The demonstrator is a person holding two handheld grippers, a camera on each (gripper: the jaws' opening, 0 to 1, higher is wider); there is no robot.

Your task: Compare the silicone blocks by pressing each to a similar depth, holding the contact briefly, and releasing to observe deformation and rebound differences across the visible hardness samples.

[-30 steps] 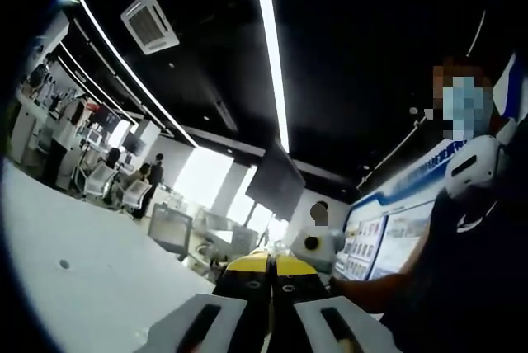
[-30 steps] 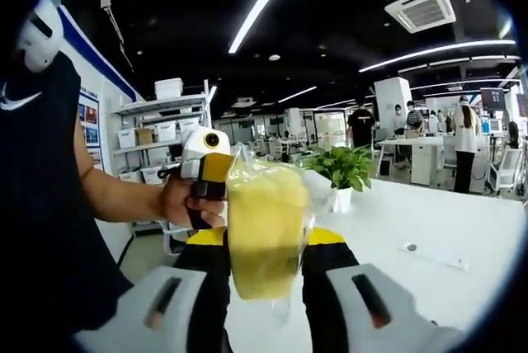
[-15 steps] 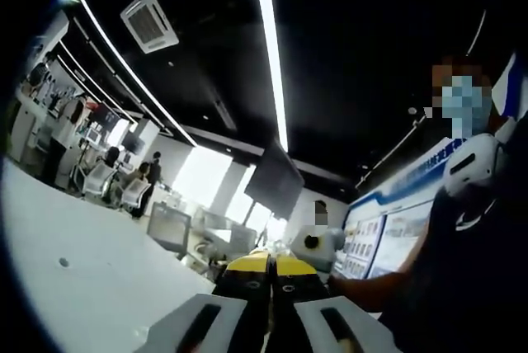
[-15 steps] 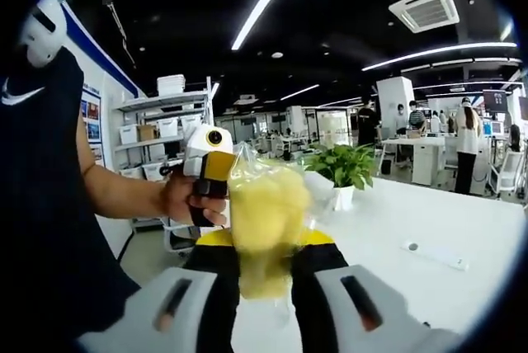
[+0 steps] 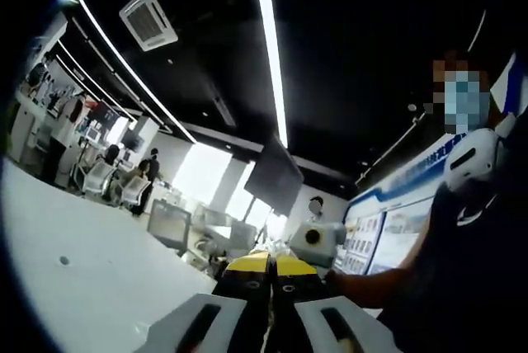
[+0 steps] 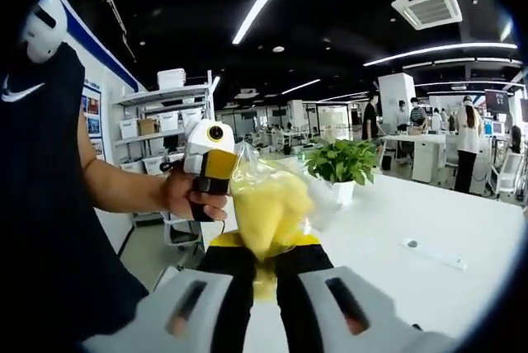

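Observation:
In the right gripper view, my right gripper (image 6: 264, 247) is shut on a yellow silicone block (image 6: 268, 200) wrapped in a clear plastic bag (image 6: 318, 196). The black jaws with yellow tips stand close together, and the block is pinched narrow between them and bulges above. Just behind the bag, a hand (image 6: 183, 196) holds my left gripper (image 6: 214, 173). In the left gripper view, the left gripper (image 5: 272, 264) is shut with its yellow tips together and nothing between them, pointing up towards the ceiling.
A white table (image 6: 429, 229) stretches to the right, with a potted plant (image 6: 342, 163) on it behind the block. Storage shelves (image 6: 157, 114) stand at the left. The person's dark sleeve (image 5: 470, 270) is close on the right. People stand at far desks.
The right jaws have closed further on the yellow block, squeezing it from wide to narrow. The left gripper stays shut, with its view barely shifted.

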